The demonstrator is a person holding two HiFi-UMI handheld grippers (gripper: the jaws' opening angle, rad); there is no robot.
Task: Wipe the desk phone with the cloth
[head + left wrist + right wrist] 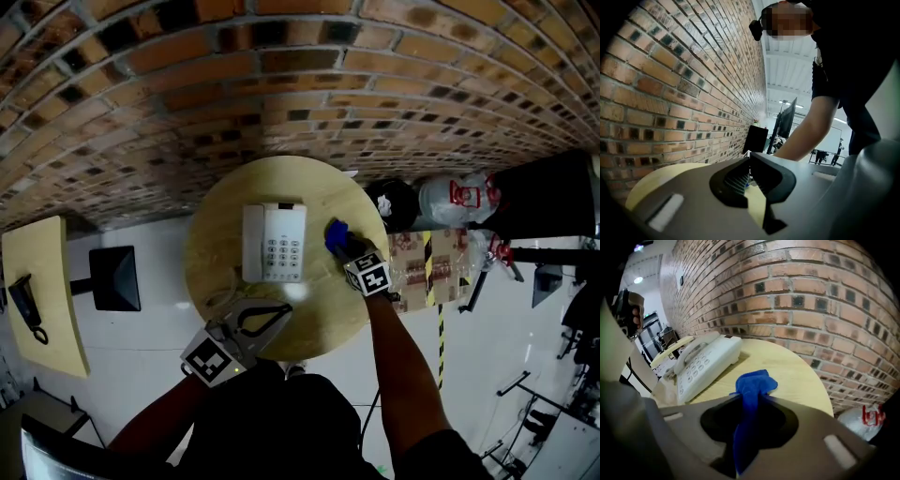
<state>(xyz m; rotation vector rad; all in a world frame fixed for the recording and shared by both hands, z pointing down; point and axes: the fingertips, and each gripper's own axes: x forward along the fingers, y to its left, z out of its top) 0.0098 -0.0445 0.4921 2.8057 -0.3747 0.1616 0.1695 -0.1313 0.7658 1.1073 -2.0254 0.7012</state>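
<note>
A white desk phone [272, 244] [705, 364] lies on the round wooden table [319, 319], its handset on the left side. Just right of it, my right gripper [339, 244] [750, 401] is shut on a blue cloth [335, 234] [752, 385]. The cloth's free end bunches on the tabletop beyond the jaws, apart from the phone. My left gripper [281, 311] [750, 159] rests at the table's near edge, in front of the phone, its tips together with nothing between them. The phone does not show in the left gripper view.
A brick wall [281, 84] runs behind the table. The phone's cord [225, 295] curls near the left gripper. A black stool [114, 278] and a second table [42, 291] stand to the left. Plastic bags [455, 199] and a box [427, 267] sit to the right.
</note>
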